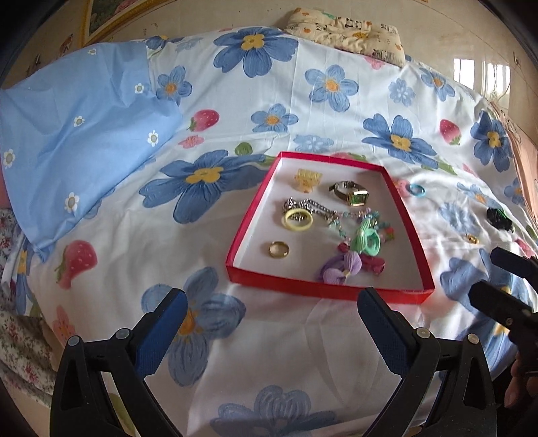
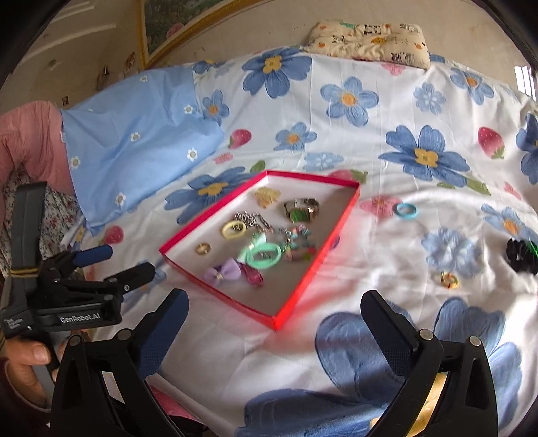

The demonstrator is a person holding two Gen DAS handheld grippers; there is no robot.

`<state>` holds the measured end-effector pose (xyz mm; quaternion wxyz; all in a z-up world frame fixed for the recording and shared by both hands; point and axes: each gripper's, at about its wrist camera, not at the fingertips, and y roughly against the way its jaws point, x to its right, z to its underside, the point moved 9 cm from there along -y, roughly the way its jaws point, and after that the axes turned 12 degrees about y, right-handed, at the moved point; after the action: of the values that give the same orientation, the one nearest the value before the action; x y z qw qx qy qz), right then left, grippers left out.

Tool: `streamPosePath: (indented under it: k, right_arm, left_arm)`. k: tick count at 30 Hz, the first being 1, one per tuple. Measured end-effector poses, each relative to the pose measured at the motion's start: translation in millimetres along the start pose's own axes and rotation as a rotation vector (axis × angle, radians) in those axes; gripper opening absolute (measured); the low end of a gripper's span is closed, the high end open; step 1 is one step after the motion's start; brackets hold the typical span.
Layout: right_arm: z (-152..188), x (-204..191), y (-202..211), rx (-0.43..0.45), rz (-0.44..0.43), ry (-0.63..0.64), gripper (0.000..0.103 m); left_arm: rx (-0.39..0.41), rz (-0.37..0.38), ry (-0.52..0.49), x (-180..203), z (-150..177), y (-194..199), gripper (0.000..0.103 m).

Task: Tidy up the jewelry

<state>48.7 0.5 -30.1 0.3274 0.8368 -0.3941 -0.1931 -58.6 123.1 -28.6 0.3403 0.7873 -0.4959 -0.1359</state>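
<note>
A red tray [image 1: 412,294] [image 2: 304,282] lies on the floral bedsheet. It holds a watch [image 1: 349,192] [image 2: 301,209], a gold ring [image 1: 278,249] [image 2: 203,248], a yellow ring [image 1: 297,218], a chain, green hair ties [image 2: 264,254] and a purple bow [image 1: 341,269]. Outside the tray on the right lie a blue hair tie [image 2: 405,210] [image 1: 417,191], a black scrunchie [image 2: 523,255] [image 1: 499,218] and a small gold ring [image 2: 449,279] [image 1: 471,238]. My left gripper [image 1: 272,302] [image 2: 129,260] is open and empty before the tray. My right gripper [image 2: 274,304] [image 1: 484,272] is open and empty.
A blue pillow [image 1: 77,144] lies at the left. A patterned pillow [image 1: 349,30] sits at the far edge of the bed by the wall. The bed's edge drops off at the left and right.
</note>
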Motion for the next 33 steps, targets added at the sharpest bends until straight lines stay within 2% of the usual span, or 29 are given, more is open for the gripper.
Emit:
streamPosePath:
  k: [15,33]
  right_arm:
    - [22.4,-4.5,-16.6,-0.076,0.023,0.008,0.103]
    - [4.7,-2.3,-1.4,0.002,0.033,-0.005,0.103]
  left_arm:
    - [-0.004,0.004,0.004,-3.2,7.8,4.6,0.102]
    - [0.052,0.004,-0.033,3.9,5.3,24.5,0.102]
